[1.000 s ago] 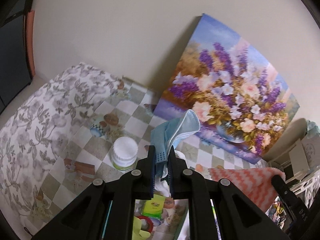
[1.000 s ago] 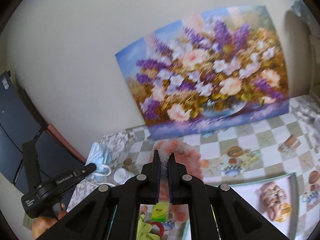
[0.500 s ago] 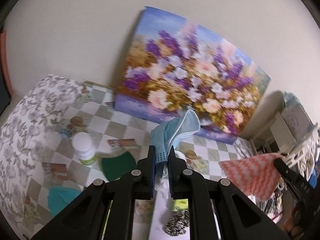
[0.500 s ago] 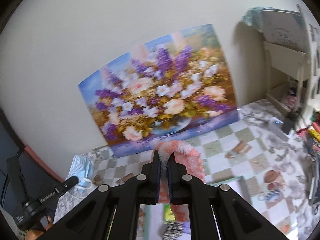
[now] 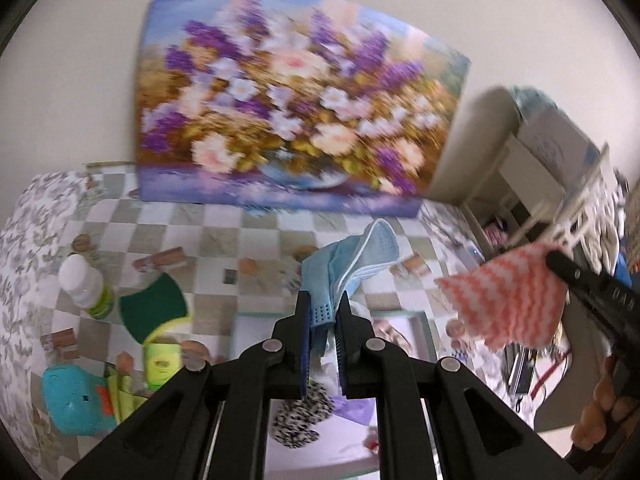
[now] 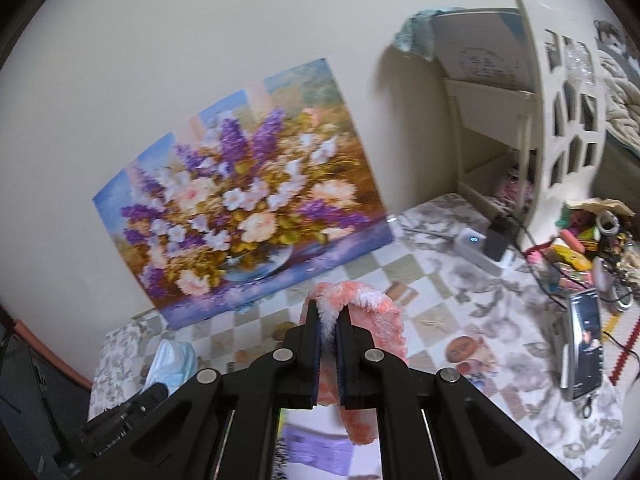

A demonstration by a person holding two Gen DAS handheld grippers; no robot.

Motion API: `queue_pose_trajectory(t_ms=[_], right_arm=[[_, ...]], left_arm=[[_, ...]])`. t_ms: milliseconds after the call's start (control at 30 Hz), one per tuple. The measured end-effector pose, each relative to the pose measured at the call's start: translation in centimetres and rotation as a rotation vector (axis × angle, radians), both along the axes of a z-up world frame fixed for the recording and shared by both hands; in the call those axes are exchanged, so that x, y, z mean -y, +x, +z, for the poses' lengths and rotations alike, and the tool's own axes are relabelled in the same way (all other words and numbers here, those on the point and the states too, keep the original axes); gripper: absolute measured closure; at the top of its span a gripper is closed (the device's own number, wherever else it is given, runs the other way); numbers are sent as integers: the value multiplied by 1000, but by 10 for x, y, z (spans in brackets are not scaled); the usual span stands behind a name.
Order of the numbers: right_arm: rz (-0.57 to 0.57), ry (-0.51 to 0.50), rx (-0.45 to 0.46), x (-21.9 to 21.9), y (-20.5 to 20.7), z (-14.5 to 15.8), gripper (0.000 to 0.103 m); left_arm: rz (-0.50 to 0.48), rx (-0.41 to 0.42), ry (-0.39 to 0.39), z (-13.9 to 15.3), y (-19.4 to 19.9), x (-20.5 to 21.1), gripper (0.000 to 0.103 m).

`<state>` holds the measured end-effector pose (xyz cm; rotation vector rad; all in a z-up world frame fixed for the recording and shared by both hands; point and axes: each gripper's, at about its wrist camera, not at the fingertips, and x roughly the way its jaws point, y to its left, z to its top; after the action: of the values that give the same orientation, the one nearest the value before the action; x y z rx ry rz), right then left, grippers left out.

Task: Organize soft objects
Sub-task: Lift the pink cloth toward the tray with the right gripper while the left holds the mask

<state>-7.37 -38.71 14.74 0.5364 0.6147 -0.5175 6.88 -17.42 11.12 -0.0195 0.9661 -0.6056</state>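
My left gripper [image 5: 323, 308] is shut on a light blue face mask [image 5: 352, 260], which sticks up between its fingers above the table. My right gripper [image 6: 328, 320] is shut on an orange-and-white wavy cloth [image 6: 368, 312] that drapes over its right finger. In the left wrist view the same cloth [image 5: 508, 304] hangs at the right from the other gripper's black finger. In the right wrist view the mask [image 6: 170, 362] shows at the lower left. A white tray with a teal rim [image 5: 424, 320] lies under both, holding a black-and-white speckled soft thing [image 5: 300, 416] and a purple card.
A flower painting [image 5: 288, 112] leans on the wall at the back. A white-capped bottle [image 5: 82, 284], a green sponge [image 5: 154, 308], a green packet and a teal toy [image 5: 76, 400] lie left of the tray. A white shelf unit [image 6: 520, 120], a phone [image 6: 582, 352] and clutter stand at the right.
Both grippers have swung sideways to the right along the table, keeping the mask and the cloth. The tray, the sponge and the teal toy have come into the left view.
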Motion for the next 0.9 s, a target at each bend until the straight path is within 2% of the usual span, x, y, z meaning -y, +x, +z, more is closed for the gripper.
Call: queue_pose_trajectory(t_ms=[133,367,900], right_arm=[[-33,-13,-35,12,-6,-3,97],[-21,12,-83,27,-6,-20,97],[122,204,-294,28,42,-119,96]], left_arm=[[-55,-6,39,-15,-14,26,92],[-115,-36,99,-42,-29,55,92],[-109,-155,220,-105,-22,77,92]])
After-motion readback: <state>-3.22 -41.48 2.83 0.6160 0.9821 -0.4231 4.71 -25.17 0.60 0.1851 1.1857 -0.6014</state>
